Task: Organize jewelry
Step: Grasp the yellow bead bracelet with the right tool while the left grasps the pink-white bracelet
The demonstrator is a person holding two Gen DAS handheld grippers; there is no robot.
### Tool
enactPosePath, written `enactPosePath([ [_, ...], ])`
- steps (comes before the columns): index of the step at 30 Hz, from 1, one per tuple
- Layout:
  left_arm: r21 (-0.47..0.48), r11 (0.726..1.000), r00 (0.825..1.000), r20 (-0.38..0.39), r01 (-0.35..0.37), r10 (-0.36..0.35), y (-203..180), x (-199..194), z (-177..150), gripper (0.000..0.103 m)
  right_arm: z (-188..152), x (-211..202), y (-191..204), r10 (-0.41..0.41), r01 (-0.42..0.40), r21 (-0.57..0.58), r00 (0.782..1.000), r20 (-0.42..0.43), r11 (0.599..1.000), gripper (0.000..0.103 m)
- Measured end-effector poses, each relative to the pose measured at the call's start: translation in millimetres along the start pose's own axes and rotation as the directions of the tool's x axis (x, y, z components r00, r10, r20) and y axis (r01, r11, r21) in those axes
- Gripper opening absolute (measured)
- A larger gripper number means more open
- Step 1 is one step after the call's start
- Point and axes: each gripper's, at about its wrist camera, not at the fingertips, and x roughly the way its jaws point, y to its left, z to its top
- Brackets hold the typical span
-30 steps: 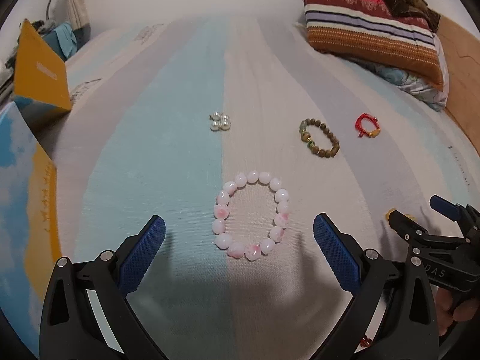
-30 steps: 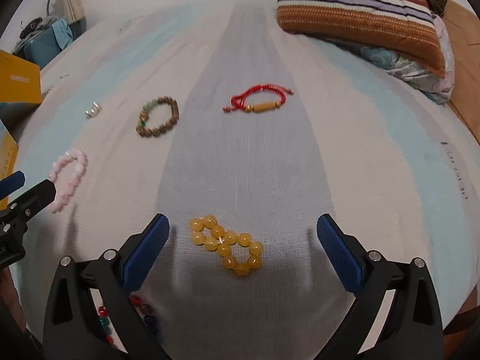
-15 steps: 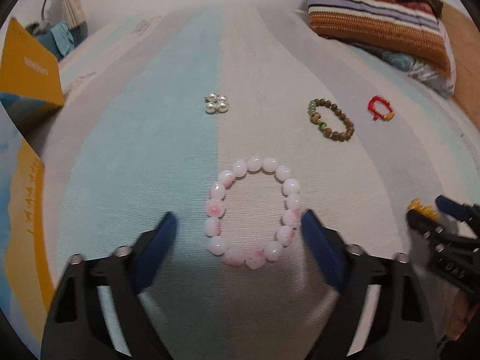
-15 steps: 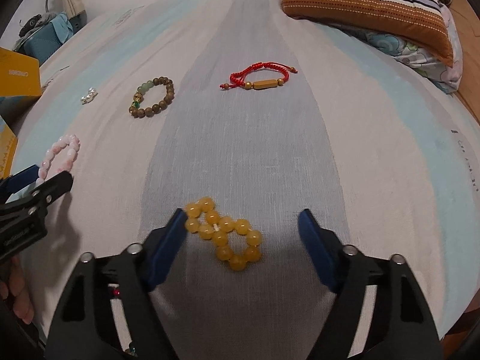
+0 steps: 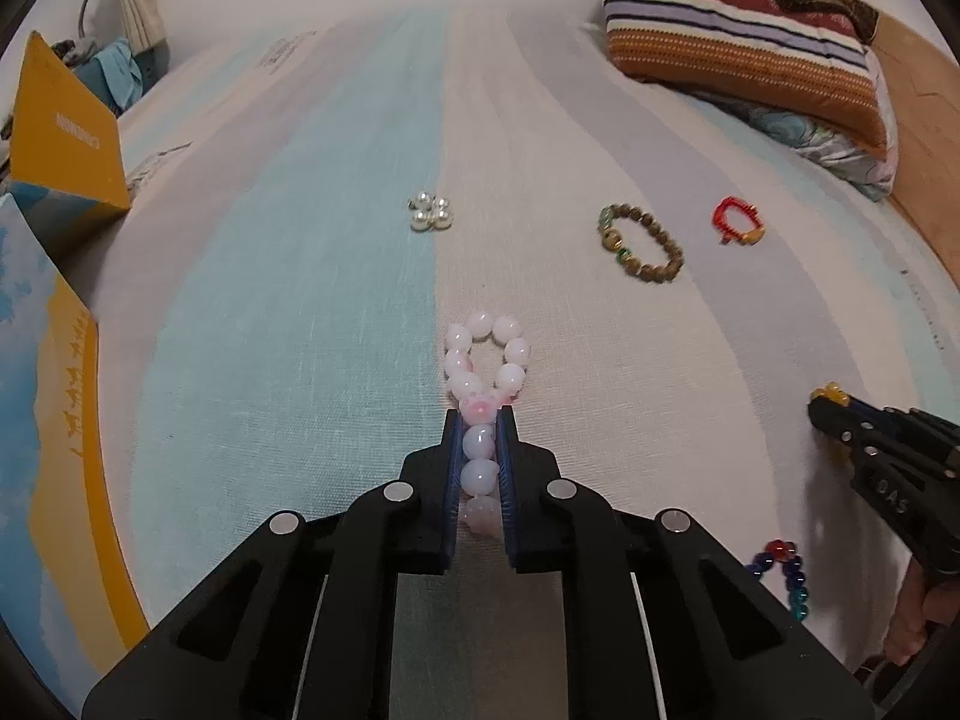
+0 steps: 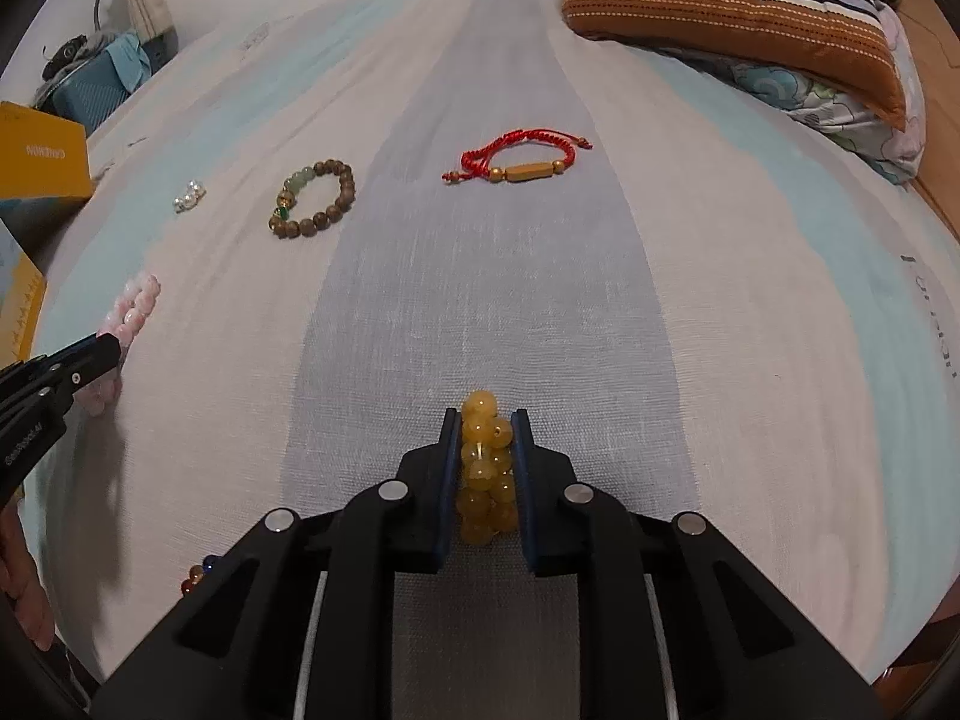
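left hand-held gripper (image 5: pixel 480 420) pinches pink bracelet (image 5: pixel 485 360); right (image 6: pixel 485 420) yellow bracelet (image 6: pixel 483 468).

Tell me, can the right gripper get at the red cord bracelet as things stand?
Probably not yet: the right gripper is shut on the yellow bead bracelet. The sheet toward the red cord bracelet lies bare.
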Motion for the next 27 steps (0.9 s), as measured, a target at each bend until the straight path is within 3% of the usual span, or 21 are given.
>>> enactPosePath([
  [27,-0.038,0.999,1.0,0.018,-0.009,0.009,7.2,-22.9,5.4,0.01,9.3,-16.7,4.3,0.001,-0.002,0.023,0.999,0.038,1.0,0.015],
])
